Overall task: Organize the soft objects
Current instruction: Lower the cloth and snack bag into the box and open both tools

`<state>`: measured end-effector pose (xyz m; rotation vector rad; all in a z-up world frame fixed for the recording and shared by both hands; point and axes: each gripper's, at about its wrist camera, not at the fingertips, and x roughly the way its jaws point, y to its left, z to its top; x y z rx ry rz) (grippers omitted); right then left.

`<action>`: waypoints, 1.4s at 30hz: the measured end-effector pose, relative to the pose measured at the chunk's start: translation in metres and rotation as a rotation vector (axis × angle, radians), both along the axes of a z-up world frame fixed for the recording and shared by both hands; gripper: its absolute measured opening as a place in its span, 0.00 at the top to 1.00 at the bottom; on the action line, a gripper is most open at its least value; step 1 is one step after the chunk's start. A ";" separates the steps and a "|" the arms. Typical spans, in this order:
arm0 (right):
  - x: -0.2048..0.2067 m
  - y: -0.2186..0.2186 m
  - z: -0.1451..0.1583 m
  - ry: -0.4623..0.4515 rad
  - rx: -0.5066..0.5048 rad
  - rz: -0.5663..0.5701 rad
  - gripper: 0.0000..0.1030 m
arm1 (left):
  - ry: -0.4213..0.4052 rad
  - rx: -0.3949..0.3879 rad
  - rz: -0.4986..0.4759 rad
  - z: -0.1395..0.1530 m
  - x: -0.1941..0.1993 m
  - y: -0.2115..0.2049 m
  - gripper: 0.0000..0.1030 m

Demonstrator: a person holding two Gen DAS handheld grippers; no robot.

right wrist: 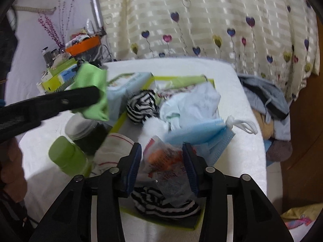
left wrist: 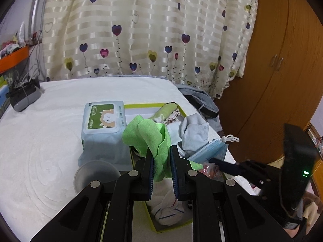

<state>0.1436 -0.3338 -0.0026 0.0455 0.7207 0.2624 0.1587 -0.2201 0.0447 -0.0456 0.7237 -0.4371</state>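
My left gripper [left wrist: 161,153] is shut on a bright green cloth [left wrist: 145,133], which hangs above a shallow box with a yellow-green rim [left wrist: 151,105]. In the right wrist view the left gripper [right wrist: 97,95] comes in from the left with the green cloth [right wrist: 92,92]. My right gripper [right wrist: 162,155] is open, its jaws standing apart around a crinkly clear packet [right wrist: 163,157] with orange contents, low over the box [right wrist: 119,124]. In the box lie a light blue garment [right wrist: 191,104], a black-and-white striped sock [right wrist: 141,104], blue face masks [right wrist: 201,131] and a striped cloth [right wrist: 167,205].
A wet-wipes pack [left wrist: 105,125] sits against the box's left side on the white bed [left wrist: 40,141]. A green bottle [right wrist: 66,157] and a white jar [right wrist: 80,127] stand left of the box. Clothes [left wrist: 201,100] are heaped at the bed's right edge by a wooden wardrobe [left wrist: 282,60].
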 end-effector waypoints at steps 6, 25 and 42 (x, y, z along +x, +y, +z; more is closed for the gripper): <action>-0.009 0.000 0.014 -0.054 -0.015 -0.003 0.54 | 0.001 0.003 -0.005 -0.001 0.002 -0.002 0.86; -0.009 -0.038 0.016 -0.049 0.041 -0.116 0.54 | 0.105 0.048 -0.079 -0.036 0.042 -0.038 0.78; -0.021 -0.033 0.026 -0.066 0.031 -0.125 0.54 | 0.061 0.016 -0.077 -0.015 0.020 -0.030 0.64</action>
